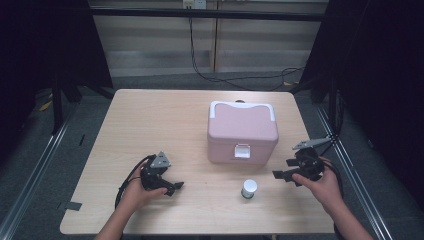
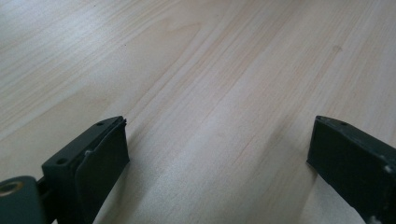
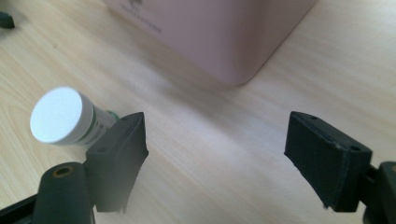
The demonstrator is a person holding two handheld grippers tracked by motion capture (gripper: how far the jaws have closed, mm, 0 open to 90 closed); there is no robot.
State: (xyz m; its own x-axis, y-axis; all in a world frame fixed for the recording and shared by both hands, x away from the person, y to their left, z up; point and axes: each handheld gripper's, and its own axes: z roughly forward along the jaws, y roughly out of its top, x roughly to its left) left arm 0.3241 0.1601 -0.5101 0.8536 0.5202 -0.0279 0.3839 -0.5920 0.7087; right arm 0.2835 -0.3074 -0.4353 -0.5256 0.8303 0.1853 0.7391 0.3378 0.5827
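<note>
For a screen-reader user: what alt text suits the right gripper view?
Two open black tool jaws frame bare wooden table. A small white-capped bottle stands just beyond the left jaw, and the corner of a pink box sits farther back.

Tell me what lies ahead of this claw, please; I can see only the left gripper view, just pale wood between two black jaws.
Observer: In the high view a pink plastic box with a white handle stands on the light wooden table, toward its right side, with its lid down.
Operator: Anything smaller nearby?
Observer: Yes, a small white-capped bottle with a green label stands upright in front of the box, apart from it.
Operator: Is anyone holding it?
Observer: No. The right claw is just right of the bottle, jaws open and empty; in the right gripper view the bottle sits outside its jaws.
</note>
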